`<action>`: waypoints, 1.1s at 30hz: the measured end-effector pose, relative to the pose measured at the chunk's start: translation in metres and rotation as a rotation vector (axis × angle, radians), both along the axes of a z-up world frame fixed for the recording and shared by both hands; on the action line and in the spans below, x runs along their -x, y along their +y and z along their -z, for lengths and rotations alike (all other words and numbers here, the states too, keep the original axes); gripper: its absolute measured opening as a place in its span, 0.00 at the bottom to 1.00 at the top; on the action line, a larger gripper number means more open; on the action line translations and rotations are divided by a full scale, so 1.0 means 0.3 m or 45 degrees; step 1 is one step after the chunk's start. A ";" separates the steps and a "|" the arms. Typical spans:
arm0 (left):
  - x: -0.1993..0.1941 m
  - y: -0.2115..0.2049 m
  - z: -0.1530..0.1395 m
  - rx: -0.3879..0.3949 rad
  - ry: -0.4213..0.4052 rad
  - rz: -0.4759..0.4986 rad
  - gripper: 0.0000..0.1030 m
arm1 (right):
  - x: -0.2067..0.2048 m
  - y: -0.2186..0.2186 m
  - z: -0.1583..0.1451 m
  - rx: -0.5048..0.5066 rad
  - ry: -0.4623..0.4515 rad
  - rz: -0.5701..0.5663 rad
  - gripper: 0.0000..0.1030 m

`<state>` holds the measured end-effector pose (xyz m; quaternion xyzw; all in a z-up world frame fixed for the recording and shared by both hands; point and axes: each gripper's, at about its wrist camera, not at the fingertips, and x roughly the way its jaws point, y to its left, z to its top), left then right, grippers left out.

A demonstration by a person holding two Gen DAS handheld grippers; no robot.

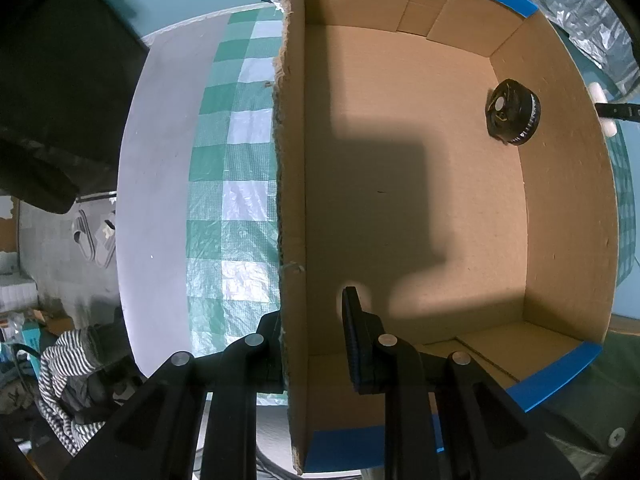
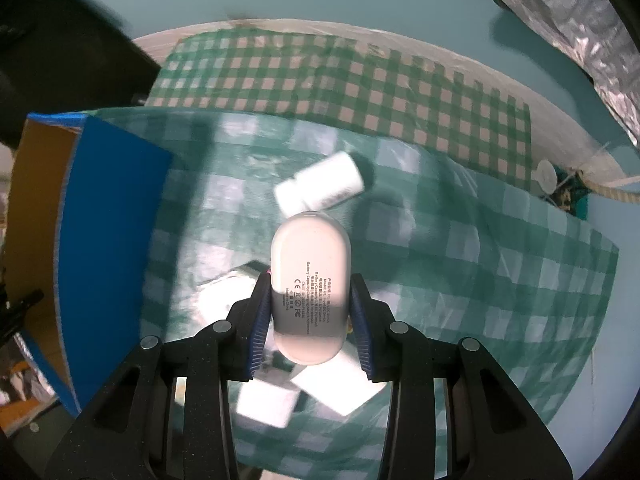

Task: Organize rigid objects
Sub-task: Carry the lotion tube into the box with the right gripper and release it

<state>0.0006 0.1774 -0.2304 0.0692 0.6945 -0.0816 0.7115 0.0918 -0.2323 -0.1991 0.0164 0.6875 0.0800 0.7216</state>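
The right gripper [image 2: 311, 308] clamps a white oval plastic charging case [image 2: 310, 284] between its blue-padded fingers [image 2: 258, 320], held above the green-and-white checked tablecloth [image 2: 460, 264]. The left gripper [image 1: 316, 332] pinches the side wall of the brown cardboard box with blue edges [image 1: 294, 200]; a round black ribbed cap [image 1: 513, 112] lies in its far corner. The case's long axis runs straight ahead, toward a blurred white bottle [image 2: 320, 190], probably lying on its side.
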 end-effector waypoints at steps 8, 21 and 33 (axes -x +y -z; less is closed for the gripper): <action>-0.002 -0.008 0.000 -0.005 0.002 0.009 0.21 | -0.019 0.116 -0.084 -0.051 -0.036 -0.109 0.36; 0.006 -0.015 0.004 -0.014 0.000 0.020 0.21 | -0.102 0.394 -0.212 -0.106 -0.114 -0.359 0.36; 0.031 -0.021 -0.007 -0.030 -0.020 0.031 0.21 | -0.147 0.611 -0.177 -0.076 -0.097 -0.547 0.36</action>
